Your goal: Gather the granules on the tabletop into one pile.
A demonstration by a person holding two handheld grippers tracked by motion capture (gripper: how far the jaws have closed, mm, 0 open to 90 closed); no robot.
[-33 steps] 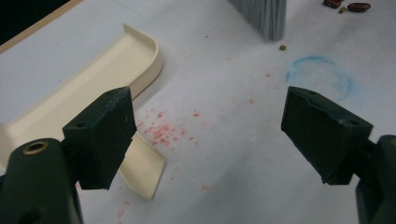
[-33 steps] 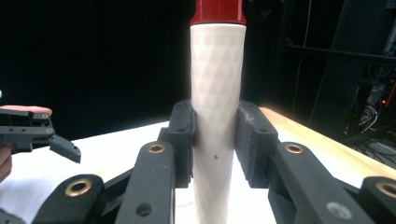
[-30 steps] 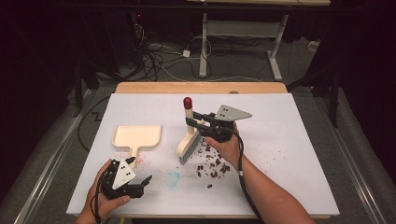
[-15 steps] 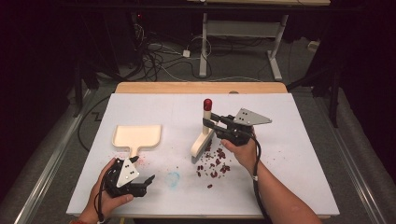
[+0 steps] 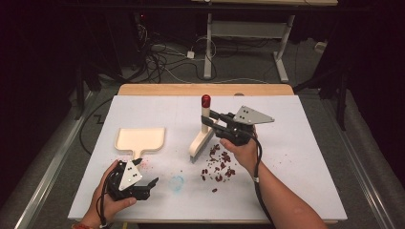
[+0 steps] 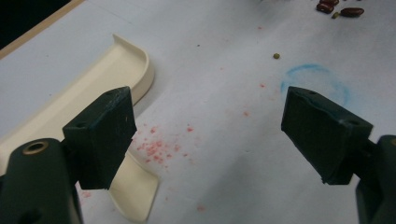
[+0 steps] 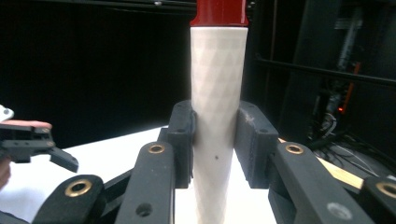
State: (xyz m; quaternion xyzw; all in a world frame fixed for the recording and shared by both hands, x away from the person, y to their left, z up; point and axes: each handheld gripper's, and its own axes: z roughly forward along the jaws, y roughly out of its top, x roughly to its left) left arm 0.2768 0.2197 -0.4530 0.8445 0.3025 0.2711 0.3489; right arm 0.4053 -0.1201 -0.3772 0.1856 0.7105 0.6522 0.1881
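Note:
A brush with a white handle (image 5: 205, 116) and a red cap stands upright near the table's middle. Its cream head (image 5: 199, 144) is low over the white table, just left of a scatter of dark red beans (image 5: 218, 166). My right gripper (image 5: 213, 122) is shut on the handle (image 7: 217, 93), a pad on each side of it. A cream dustpan (image 5: 141, 139) lies flat at the left. My left gripper (image 5: 149, 186) rests near the front edge, open and with nothing in it. In the left gripper view its jaws straddle the dustpan's handle (image 6: 135, 186).
A faint blue ring (image 5: 176, 182) is drawn on the white table cover (image 5: 296, 143) between my two hands. Pink specks (image 6: 156, 147) lie by the dustpan handle. Beyond the far wooden edge (image 5: 205, 89) are cables and desk legs on a dark floor.
The right gripper has carried the upright brush to the right, toward the beans, and slightly up. The left hand and the dustpan have stayed put.

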